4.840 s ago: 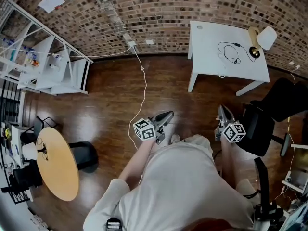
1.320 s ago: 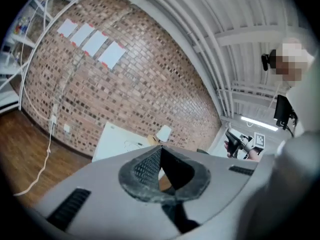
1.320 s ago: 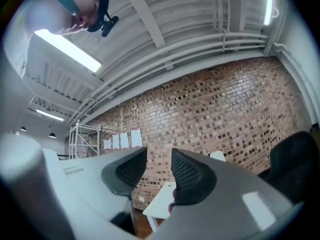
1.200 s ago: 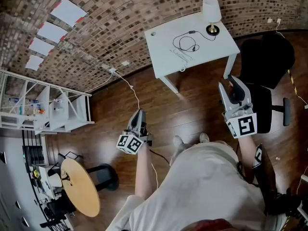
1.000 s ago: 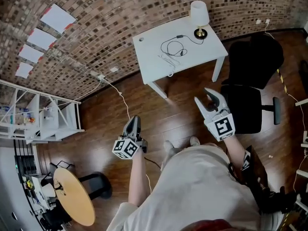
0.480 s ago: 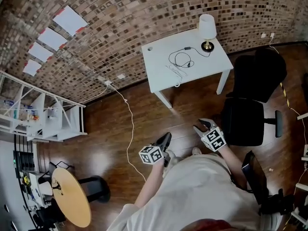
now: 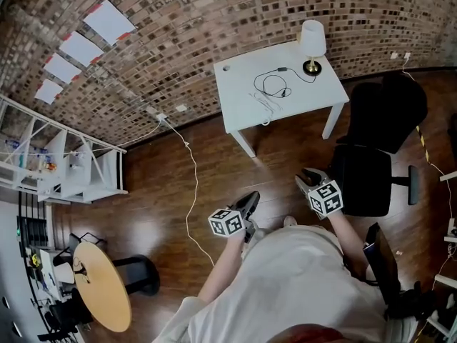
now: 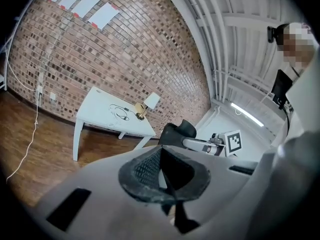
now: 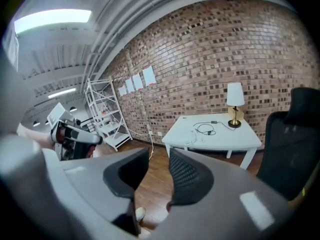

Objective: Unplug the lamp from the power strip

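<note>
Approach stage, nothing grasped yet. The lamp (image 7: 311,43) stood on the white table (image 7: 239,77)'s far corner, and its cord (image 7: 275,85) ran to what was probably the power strip (image 7: 262,101). Both grippers were held low, well short of the table: the left gripper (image 7: 249,199) had its jaws together and empty, while the right gripper (image 7: 308,179) had its jaws apart and closing on nothing. Next, probably, reach the table and seize the plug.

Grey right gripper with marker cube (image 7: 308,176): a second ago it was held out forward and high with its jaws wide. It is now drawn back close to the person's body, jaws closing on nothing.

Grey left gripper with marker cube (image 7: 251,197): moved in from the person's left and now tilts rightward.

White rectangular table (image 7: 243,98): in the head view it has moved from upper right towards top centre.
</note>
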Demonstrator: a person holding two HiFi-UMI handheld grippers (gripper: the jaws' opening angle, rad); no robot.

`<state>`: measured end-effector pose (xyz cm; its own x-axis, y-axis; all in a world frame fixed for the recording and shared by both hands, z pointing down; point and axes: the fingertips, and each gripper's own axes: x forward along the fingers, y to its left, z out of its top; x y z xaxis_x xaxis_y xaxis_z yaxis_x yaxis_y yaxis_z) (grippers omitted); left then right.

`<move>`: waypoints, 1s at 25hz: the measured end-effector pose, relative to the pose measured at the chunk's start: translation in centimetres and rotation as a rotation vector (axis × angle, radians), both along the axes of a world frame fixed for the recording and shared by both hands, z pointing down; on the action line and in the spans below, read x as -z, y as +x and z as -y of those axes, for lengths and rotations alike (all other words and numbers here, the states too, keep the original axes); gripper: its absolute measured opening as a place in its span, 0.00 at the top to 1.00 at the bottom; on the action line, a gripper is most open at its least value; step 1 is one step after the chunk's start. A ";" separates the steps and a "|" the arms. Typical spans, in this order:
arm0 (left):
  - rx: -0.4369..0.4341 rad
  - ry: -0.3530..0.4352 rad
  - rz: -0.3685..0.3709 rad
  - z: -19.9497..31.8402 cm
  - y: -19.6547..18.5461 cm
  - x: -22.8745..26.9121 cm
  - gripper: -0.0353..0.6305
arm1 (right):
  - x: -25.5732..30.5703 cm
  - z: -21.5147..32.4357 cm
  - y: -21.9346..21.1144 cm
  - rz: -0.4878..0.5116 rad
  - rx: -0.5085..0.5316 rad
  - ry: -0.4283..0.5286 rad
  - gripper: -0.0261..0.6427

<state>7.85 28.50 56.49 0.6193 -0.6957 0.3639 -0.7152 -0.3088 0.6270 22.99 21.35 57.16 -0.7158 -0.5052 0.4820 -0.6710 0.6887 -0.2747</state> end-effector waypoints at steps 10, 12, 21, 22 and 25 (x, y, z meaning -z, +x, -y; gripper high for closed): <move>0.004 -0.028 -0.018 0.0 0.1 -1.2 0.94 | -0.4 1.6 2.3 -0.047 -0.054 0.008 0.86; 0.009 -0.041 -0.035 -0.2 0.2 -1.3 0.94 | -0.2 1.6 2.7 -0.031 -0.070 0.007 0.89; 0.013 -0.082 -0.008 0.1 0.5 -2.3 0.94 | -1.5 1.4 2.8 -0.064 -0.056 -0.011 0.91; 0.010 -0.085 -0.006 0.2 0.6 -2.3 0.94 | -1.7 1.4 2.8 -0.078 -0.048 -0.016 0.91; 0.000 -0.090 0.001 0.2 1.1 -2.3 0.94 | -2.1 1.7 3.2 -0.123 -0.023 -0.024 0.92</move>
<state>8.93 28.25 58.77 0.6186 -0.6605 0.4255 -0.7162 -0.2513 0.6511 26.16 19.64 59.30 -0.6387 -0.5083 0.5777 -0.7162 0.6671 -0.2050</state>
